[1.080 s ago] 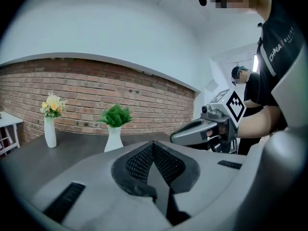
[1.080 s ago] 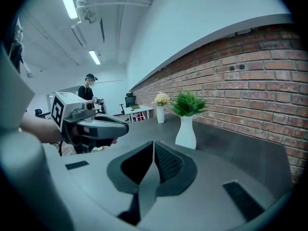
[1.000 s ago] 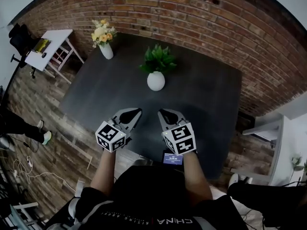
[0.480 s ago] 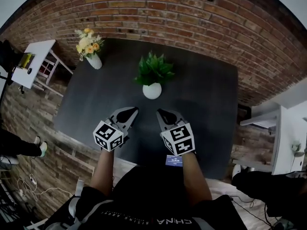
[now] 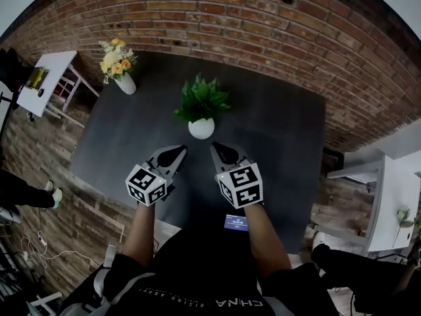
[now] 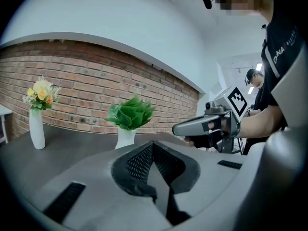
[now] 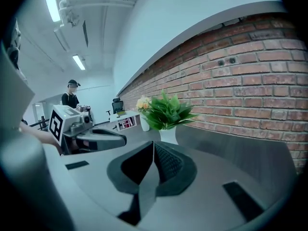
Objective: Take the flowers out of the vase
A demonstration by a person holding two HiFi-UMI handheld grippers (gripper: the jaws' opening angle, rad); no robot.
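Approach step, it seems: left gripper (image 5: 176,154) and right gripper (image 5: 221,153) jaws together, empty; flowers (image 5: 116,54) in vase (image 5: 125,83) far ahead-left of fingertips, so next reach over, open

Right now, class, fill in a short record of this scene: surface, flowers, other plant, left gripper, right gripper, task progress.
surface: dark table beside a brick wall
flowers: yellow and cream, standing in a tall white vase at the table's far left corner
other plant: green leafy plant in a round white pot, mid-table, just ahead of both grippers
left gripper: shut, empty
right gripper: shut, empty
task progress: flowers not yet touched
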